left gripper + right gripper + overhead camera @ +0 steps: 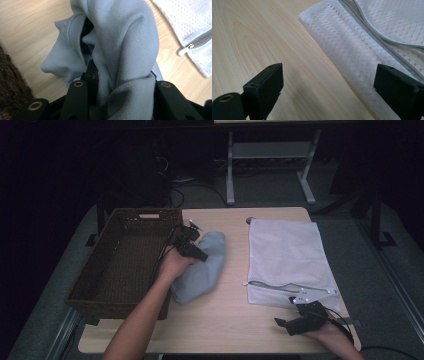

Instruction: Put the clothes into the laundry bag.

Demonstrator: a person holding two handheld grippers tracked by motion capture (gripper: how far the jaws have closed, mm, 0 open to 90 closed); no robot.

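At the near edge of the wooden table (227,320), the right gripper (287,324) rests low in the person's right hand with its jaws spread wide and nothing between them, just beside the near corner of the white mesh laundry bag (287,257), whose zipper (372,30) curves across the cloth. Farther in, the left gripper (196,249) is clamped on the pale blue garment (205,267); folds of cloth bunch between its jaws, though the pads seem buried in fabric. The garment lies on the table between the bag and the dark wicker basket (102,292), close against the basket's side.
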